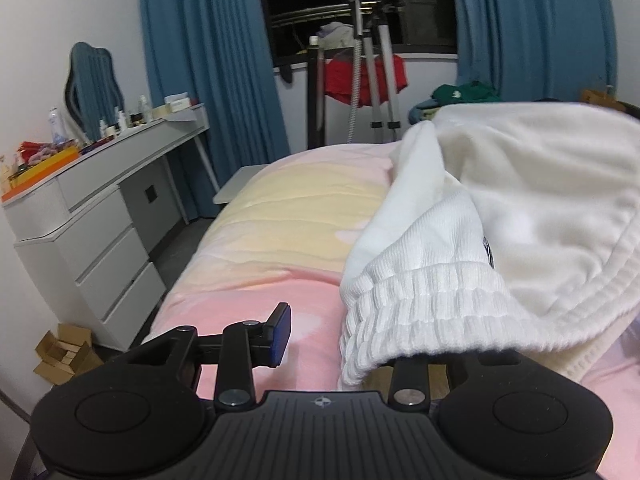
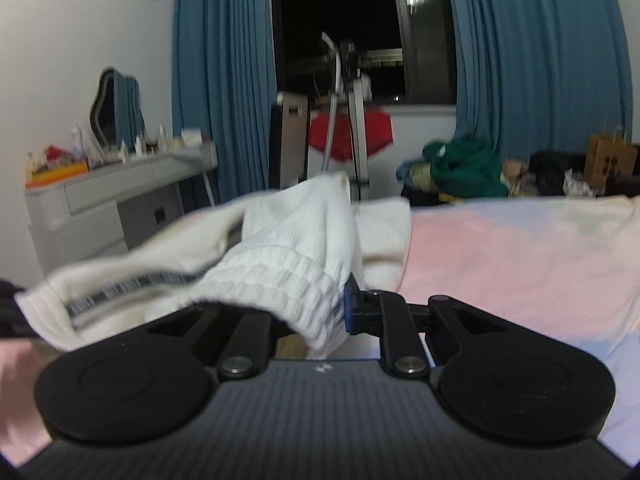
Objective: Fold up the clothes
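- Left wrist view: our left gripper tilts down over the pink bed, fingers parted, the white garment draped over its 3 o'clock finger.
- Right wrist view: our right gripper points nearly level, pinching the garment's ribbed cuff.
- Blue curtains hang at 12 o'clock.

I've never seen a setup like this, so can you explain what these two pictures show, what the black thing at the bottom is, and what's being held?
Each picture comes from a camera mounted on a hand-held gripper that a person carries, one per hand. The black parts at the bottom are the gripper's own fingers. The first is the left hand-held gripper, the second the right hand-held gripper. Both look across a pink bed cover. A white garment with a ribbed cuff drapes over both; the right one is pinching it.
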Demonstrator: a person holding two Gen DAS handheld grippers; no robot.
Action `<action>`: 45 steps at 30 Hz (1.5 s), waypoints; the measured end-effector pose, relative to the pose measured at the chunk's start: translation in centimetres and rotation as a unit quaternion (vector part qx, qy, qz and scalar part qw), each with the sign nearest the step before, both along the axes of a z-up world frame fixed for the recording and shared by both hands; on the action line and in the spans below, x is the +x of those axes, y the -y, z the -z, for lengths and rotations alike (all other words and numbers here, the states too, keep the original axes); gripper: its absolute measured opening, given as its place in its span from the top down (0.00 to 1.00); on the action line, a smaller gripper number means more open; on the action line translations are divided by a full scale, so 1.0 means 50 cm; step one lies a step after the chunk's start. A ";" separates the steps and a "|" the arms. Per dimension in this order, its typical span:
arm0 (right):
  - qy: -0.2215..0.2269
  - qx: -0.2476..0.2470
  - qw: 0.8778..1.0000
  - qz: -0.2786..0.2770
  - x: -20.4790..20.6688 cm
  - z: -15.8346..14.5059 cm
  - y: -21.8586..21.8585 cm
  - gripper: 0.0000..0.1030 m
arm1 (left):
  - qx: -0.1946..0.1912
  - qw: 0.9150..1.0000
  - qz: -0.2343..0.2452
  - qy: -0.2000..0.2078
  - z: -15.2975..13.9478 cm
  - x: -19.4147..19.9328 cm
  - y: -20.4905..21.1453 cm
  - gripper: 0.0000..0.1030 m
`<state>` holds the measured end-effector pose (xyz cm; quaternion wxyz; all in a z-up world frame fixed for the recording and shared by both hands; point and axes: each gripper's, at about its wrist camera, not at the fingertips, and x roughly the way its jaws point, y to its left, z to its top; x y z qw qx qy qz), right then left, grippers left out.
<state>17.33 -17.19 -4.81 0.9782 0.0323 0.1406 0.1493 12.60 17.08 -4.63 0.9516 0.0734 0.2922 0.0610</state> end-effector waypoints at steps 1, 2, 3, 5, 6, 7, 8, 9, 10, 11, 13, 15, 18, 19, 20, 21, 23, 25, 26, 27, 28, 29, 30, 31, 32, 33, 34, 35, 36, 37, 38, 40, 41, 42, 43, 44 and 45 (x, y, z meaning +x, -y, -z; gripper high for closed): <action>0.009 0.006 1.000 0.001 -0.011 -0.014 0.005 0.84 | 0.000 1.000 0.009 -0.001 -0.001 -0.004 0.004 0.60; 0.016 0.018 1.000 0.000 -0.023 -0.028 0.014 0.84 | 0.000 1.000 0.018 -0.001 -0.001 -0.008 0.008 0.59; 0.024 0.026 0.999 0.001 -0.032 -0.040 0.021 0.84 | 0.003 0.999 0.032 -0.002 -0.001 -0.014 0.014 0.57; 0.042 0.034 0.999 0.003 -0.057 -0.060 0.038 0.84 | 0.009 0.998 0.059 -0.006 0.000 -0.024 0.028 0.54; 0.042 0.038 0.998 0.002 -0.062 -0.064 0.045 0.84 | 0.014 0.997 0.072 -0.010 0.002 -0.028 0.037 0.53; 0.036 0.041 0.998 0.003 -0.067 -0.064 0.055 0.84 | 0.021 0.996 0.084 -0.013 0.005 -0.032 0.046 0.52; 0.026 0.043 0.999 0.006 -0.068 -0.061 0.062 0.84 | 0.030 0.995 0.096 -0.017 0.008 -0.036 0.055 0.52; 0.013 0.042 0.999 0.008 -0.065 -0.053 0.066 0.84 | 0.042 0.993 0.109 -0.021 0.013 -0.040 0.065 0.51; -0.007 0.034 0.999 0.011 -0.057 -0.041 0.067 0.84 | 0.053 0.991 0.118 -0.024 0.017 -0.044 0.073 0.50; -0.028 0.026 0.999 0.015 -0.049 -0.028 0.069 0.84 | 0.060 0.990 0.125 -0.027 0.020 -0.047 0.079 0.46; -0.059 0.018 0.998 0.022 -0.034 -0.002 0.072 0.85 | 0.073 0.987 0.139 -0.030 0.024 -0.055 0.089 0.43; -0.081 0.021 0.996 0.029 -0.021 0.018 0.077 0.85 | 0.085 0.985 0.149 -0.030 0.027 -0.063 0.098 0.40; -0.106 0.044 0.993 0.039 -0.007 0.030 0.092 0.85 | 0.104 0.982 0.157 -0.015 0.027 -0.076 0.114 0.35; -0.114 0.055 0.991 0.040 -0.005 0.032 0.098 0.85 | 0.107 0.981 0.161 -0.007 0.024 -0.078 0.117 0.34; -0.121 0.066 0.990 0.041 -0.002 0.034 0.104 0.85 | 0.108 0.980 0.166 0.001 0.020 -0.079 0.121 0.33; -0.126 0.072 0.989 0.041 -0.002 0.036 0.106 0.85 | 0.113 0.978 0.174 0.011 0.018 -0.083 0.126 0.31; -0.136 0.084 0.986 0.041 -0.001 0.041 0.109 0.85 | 0.129 0.973 0.188 0.031 0.017 -0.091 0.142 0.29; -0.141 0.089 0.985 0.042 -0.001 0.044 0.111 0.84 | 0.148 0.968 0.199 0.043 0.021 -0.092 0.161 0.29; -0.143 0.092 0.985 0.042 -0.001 0.044 0.111 0.84 | 0.156 0.965 0.204 0.046 0.025 -0.091 0.170 0.29; -0.144 0.096 0.984 0.041 -0.002 0.045 0.112 0.84 | 0.167 0.962 0.212 0.049 0.031 -0.090 0.182 0.29; -0.144 0.097 0.984 0.039 -0.001 0.043 0.112 0.84 | 0.178 0.958 0.219 0.054 0.037 -0.094 0.191 0.29; -0.143 0.098 0.984 0.038 0.000 0.042 0.112 0.84 | 0.189 0.954 0.226 0.060 0.044 -0.100 0.201 0.29; -0.142 0.098 0.984 0.037 -0.001 0.041 0.112 0.84 | 0.199 0.949 0.234 0.066 0.051 -0.108 0.212 0.29; -0.141 0.097 0.985 0.036 -0.002 0.040 0.111 0.84 | 0.209 0.945 0.242 0.073 0.059 -0.115 0.222 0.29; -0.140 0.096 0.985 0.035 -0.003 0.038 0.110 0.84 | 0.214 0.942 0.247 0.078 0.063 -0.116 0.231 0.29; -0.140 0.095 0.985 0.036 -0.003 0.039 0.110 0.84 | 0.218 0.940 0.250 0.083 0.066 -0.116 0.239 0.29; -0.139 0.095 0.985 0.036 -0.004 0.039 0.110 0.84 | 0.220 0.938 0.251 0.088 0.069 -0.114 0.247 0.29; -0.140 0.095 0.985 0.037 -0.004 0.040 0.111 0.84 | 0.222 0.937 0.253 0.094 0.072 -0.113 0.254 0.29; -0.140 0.095 0.985 0.037 -0.004 0.041 0.112 0.84 | 0.224 0.936 0.254 0.100 0.074 -0.111 0.261 0.30; -0.141 0.095 0.985 0.038 -0.004 0.041 0.112 0.83 | 0.234 0.931 0.260 0.105 0.079 -0.113 0.267 0.30; -0.141 0.095 0.985 0.038 -0.004 0.042 0.112 0.83 | 0.255 0.923 0.268 0.111 0.089 -0.115 0.276 0.30; -0.143 0.095 0.984 0.040 -0.002 0.043 0.113 0.83 | 0.302 0.902 0.282 0.123 0.110 -0.119 0.296 0.30; -0.145 0.094 0.984 0.041 -0.001 0.043 0.114 0.83 | 0.315 0.896 0.288 0.126 0.117 -0.119 0.303 0.30; -0.148 0.093 0.984 0.042 -0.001 0.045 0.115 0.83 | 0.325 0.890 0.293 0.127 0.121 -0.118 0.308 0.30; -0.151 0.093 0.983 0.044 -0.001 0.047 0.117 0.83 | 0.334 0.885 0.298 0.128 0.126 -0.117 0.314 0.30; -0.154 0.092 0.983 0.047 0.000 0.049 0.118 0.83 | 0.354 0.875 0.303 0.134 0.131 -0.121 0.318 0.30; -0.158 0.092 0.982 0.051 0.001 0.051 0.120 0.83 | 0.376 0.863 0.307 0.141 0.136 -0.126 0.322 0.30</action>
